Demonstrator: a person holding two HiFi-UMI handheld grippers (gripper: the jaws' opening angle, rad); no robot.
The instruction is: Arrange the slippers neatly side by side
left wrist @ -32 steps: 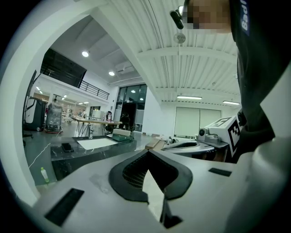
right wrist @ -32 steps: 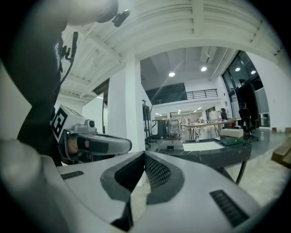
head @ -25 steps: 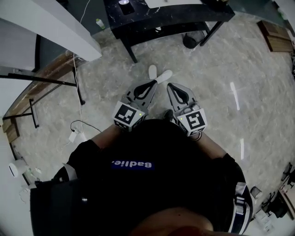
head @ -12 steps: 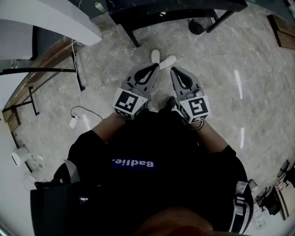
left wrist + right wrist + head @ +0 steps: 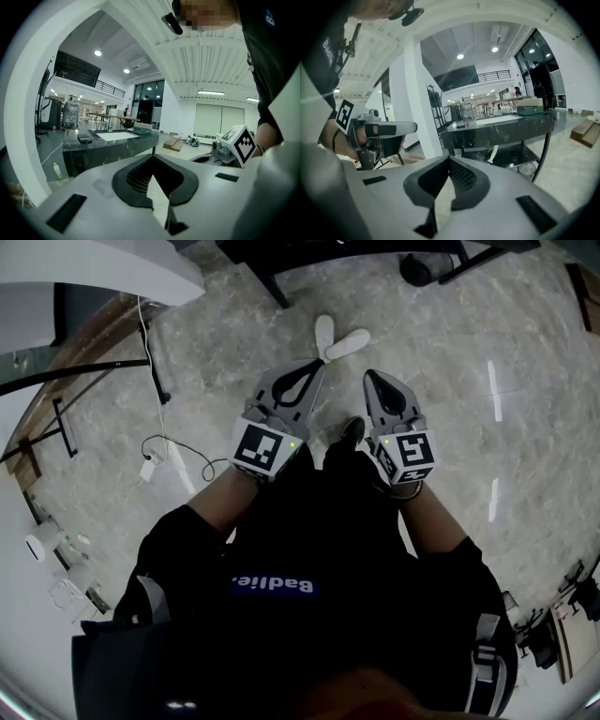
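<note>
Head view: the slippers (image 5: 348, 343) lie on the marble floor splayed in a V, just ahead of the left gripper (image 5: 312, 371) and right gripper (image 5: 373, 381). I judge the reach barely begun. Both jaws must open first, then one slipper should be pinched by its edge and swung parallel to the other. The table leg (image 5: 272, 285) stands near, the cable (image 5: 159, 448) well apart.

Left gripper view: jaws closed tip to tip, empty; only the black table (image 5: 117, 143) lies ahead, no slippers.

Right gripper view: jaws likewise closed, empty
</note>
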